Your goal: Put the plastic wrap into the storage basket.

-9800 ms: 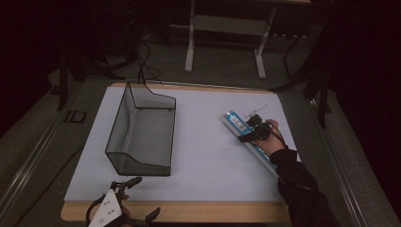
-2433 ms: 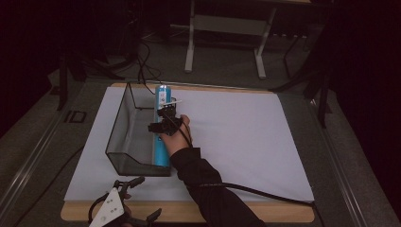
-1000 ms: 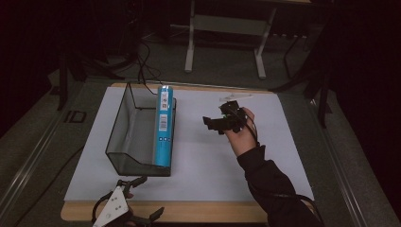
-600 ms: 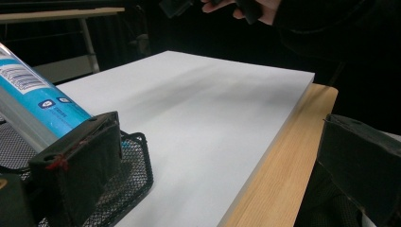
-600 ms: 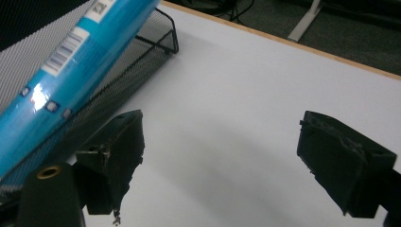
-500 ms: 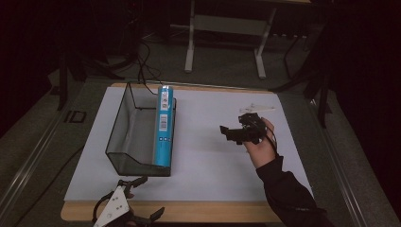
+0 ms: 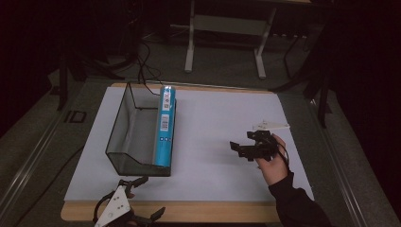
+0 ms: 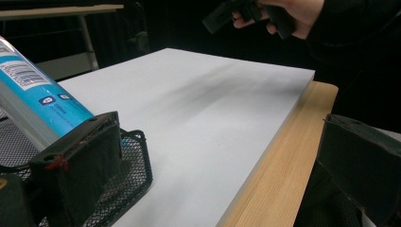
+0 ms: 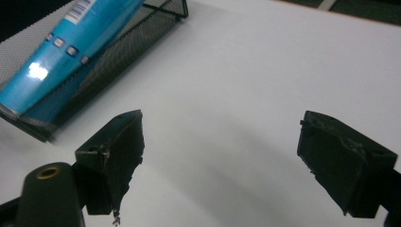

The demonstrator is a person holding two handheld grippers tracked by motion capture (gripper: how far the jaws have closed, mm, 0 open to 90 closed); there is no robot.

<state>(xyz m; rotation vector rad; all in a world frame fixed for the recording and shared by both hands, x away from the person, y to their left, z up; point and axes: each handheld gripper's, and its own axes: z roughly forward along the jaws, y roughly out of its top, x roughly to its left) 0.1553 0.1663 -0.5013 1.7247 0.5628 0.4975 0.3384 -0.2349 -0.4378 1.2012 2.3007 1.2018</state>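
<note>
A long blue tube (image 7: 165,125) lies in the black mesh basket (image 7: 124,120), leaning along its right wall; the tube (image 9: 71,42) and basket (image 9: 123,45) sit at the upper left of the right gripper view. My right gripper (image 7: 243,142), held in a hand, hovers over the white mat right of the basket. It is open with nothing between its jaws (image 9: 229,161). My left gripper (image 7: 144,198) rests at the table's near edge, just in front of the basket. It is open and empty (image 8: 222,179), with the tube (image 8: 38,90) beside its left jaw.
A white mat (image 7: 213,118) covers most of the wooden table (image 7: 213,213). A small white plate-like piece (image 7: 269,126) lies just beyond the right hand. Desk legs and cables stand on the dark floor behind the table.
The right hand carried the tube into the basket and let go of it. Over the last second it drew away, rightward and toward the near side, empty. The left gripper has not moved.
</note>
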